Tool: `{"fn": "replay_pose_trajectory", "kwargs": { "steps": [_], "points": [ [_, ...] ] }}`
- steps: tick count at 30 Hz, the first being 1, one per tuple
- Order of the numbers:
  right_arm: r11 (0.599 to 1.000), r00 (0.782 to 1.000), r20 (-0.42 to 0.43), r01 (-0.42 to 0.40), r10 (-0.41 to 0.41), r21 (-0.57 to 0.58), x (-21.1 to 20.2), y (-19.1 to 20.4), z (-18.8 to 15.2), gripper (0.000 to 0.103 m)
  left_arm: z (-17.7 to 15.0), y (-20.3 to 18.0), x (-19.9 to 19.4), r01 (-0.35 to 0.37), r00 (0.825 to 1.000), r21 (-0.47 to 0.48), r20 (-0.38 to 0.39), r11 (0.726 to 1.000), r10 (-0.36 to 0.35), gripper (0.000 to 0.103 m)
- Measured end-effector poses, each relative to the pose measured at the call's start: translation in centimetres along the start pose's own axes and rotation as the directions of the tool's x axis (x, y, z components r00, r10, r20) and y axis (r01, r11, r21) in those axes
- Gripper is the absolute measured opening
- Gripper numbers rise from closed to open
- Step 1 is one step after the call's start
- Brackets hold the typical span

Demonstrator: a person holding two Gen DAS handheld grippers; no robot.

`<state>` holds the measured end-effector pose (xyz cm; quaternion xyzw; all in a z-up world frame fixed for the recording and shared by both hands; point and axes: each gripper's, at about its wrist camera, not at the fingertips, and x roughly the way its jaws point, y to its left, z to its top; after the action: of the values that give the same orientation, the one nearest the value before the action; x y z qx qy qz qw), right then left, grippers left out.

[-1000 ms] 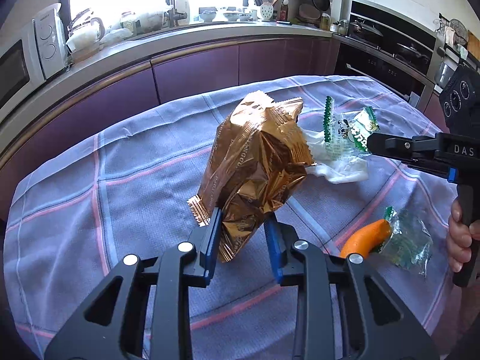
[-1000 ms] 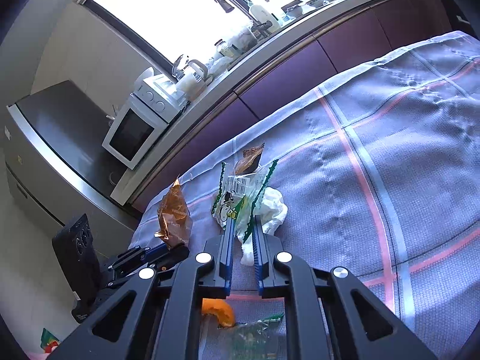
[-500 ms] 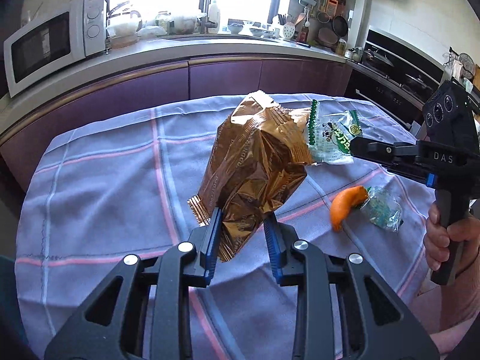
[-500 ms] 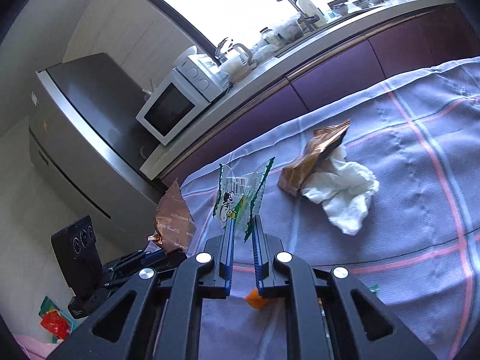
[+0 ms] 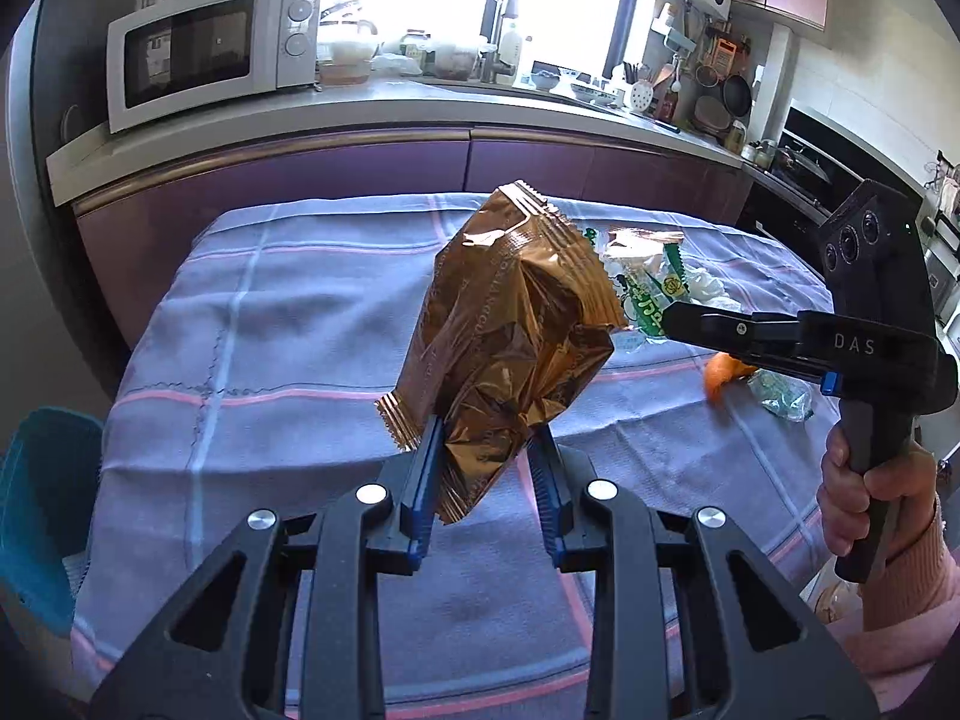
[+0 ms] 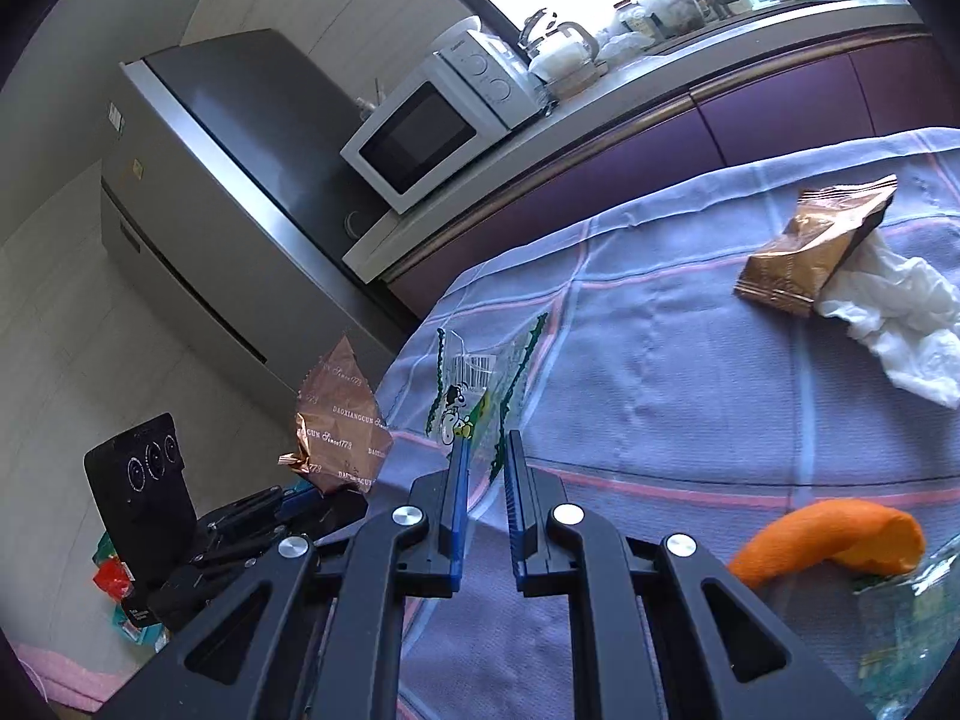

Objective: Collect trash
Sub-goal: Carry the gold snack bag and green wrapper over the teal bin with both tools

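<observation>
Bronze wrapper [image 5: 516, 336] and clear wrapper [image 6: 474, 390] sat pinched in jaws; peel [image 6: 828, 540], tissue [image 6: 894, 324] remained on desk [image 6: 660, 360].

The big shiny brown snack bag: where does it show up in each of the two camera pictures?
Left wrist view: the brown snack bag fills the centre, pinched at its bottom by the left gripper.
Right wrist view: same bag, small, at lower left, beside the table edge.
Shared landmark: the white microwave on the counter.
</observation>
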<state>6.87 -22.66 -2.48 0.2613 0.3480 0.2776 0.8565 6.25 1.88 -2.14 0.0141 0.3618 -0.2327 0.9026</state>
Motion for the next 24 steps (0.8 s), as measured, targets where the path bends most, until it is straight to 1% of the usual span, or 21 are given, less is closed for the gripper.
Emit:
{"fn": "replay_pose_trajectory", "kwargs": {
  "steps": [12, 24],
  "points": [
    [0.994, 0.993, -0.096, -0.080, 0.073, -0.075, 4.4, 4.6, -0.6, 0.011, -1.9, 4.3, -3.3, -0.069, 0.997, -0.081, 0.022, 0.994, 0.071, 0.028],
    [0.975, 0.973, -0.192, -0.160, 0.129, -0.153, 9.2, 9.0, -0.8, 0.011, -3.3, 7.8, -6.2, -0.151, 0.986, -0.159, 0.041, 0.976, 0.160, 0.028]
  ]
}}
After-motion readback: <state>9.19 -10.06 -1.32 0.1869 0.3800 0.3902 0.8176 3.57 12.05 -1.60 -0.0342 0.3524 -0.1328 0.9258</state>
